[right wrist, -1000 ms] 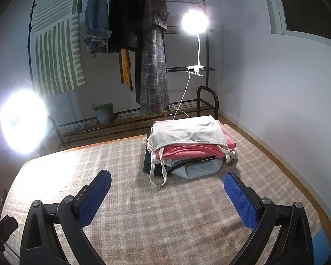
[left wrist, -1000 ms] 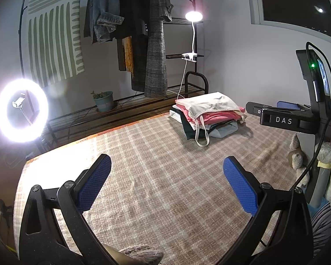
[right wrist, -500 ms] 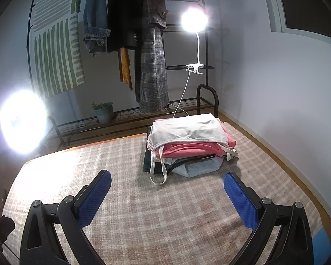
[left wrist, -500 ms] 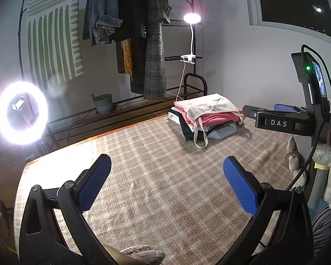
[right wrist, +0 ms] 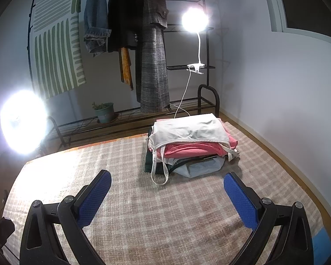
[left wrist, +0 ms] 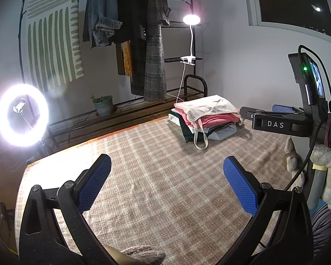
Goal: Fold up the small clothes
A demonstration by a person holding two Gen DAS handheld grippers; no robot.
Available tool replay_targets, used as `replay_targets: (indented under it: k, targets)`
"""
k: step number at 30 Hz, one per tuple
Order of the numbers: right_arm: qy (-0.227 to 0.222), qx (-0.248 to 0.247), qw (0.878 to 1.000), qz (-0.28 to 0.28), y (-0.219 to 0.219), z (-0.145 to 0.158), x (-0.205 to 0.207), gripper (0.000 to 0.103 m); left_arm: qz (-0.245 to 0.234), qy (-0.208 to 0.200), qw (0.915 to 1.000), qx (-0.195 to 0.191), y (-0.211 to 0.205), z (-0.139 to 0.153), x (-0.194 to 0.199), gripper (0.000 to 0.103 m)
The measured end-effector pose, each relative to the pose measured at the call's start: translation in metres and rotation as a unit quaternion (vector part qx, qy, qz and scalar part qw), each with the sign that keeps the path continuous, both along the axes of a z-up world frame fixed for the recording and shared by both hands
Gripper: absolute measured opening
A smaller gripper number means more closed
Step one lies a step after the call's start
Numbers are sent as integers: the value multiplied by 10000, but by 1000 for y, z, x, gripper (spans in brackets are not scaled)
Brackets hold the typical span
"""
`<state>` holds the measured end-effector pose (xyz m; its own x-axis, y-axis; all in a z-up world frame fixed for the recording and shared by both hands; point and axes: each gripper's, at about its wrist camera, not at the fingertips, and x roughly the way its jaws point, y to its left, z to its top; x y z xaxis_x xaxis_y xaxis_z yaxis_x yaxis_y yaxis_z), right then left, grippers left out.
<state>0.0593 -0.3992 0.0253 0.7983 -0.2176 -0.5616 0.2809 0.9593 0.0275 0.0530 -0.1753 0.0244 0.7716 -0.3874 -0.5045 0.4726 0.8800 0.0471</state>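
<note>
Both tongs hang released, blue pads spread wide and holding nothing. The left tongs (left wrist: pixel 166 184) hover over the checked blanket (left wrist: pixel 165 187), and the right tongs (right wrist: pixel 167 197) do the same a little nearer the clothes. The pile of clothes (right wrist: pixel 188 145) sits on the blanket at about twelve o'clock from the right tongs and one o'clock from the left: a whitish top with loose straps on top, a pink piece (right wrist: pixel 192 149) under it, darker and pale blue layers at the bottom. The layers lie flat and stacked, though one strap (right wrist: pixel 158 172) dangles off the near edge at six o'clock of the pile.

The step is hard to call. Flat layers with open blanket in front would suit a stack waiting to be taken apart and folded, and equally a stack of finished pieces with the tongs drawn clear. No garment lies spread on the blanket between the tongs and the pile. The coats (right wrist: pixel 152 55) on the rack at eleven o'clock hang apart from all this.
</note>
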Motion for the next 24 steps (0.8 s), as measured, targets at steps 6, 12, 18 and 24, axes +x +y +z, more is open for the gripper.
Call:
replay_targets:
  k: [6,12,18,24]
  targets:
    - [2,23,10000,-3,1,0,0,103,-4,5,10000,0,0,0,0,103]
    - [18,35,10000,4,2,-1,-1,103,5,35,10000,-3,-1,2,1,103]
    - [29,47,10000,10,4,-1,-2,103,10,35,10000,6,-1,0,0,103]
    - [31,53,10000,3,5,-1,-2,103,74,-60,10000,9,-1,-1,-1,103]
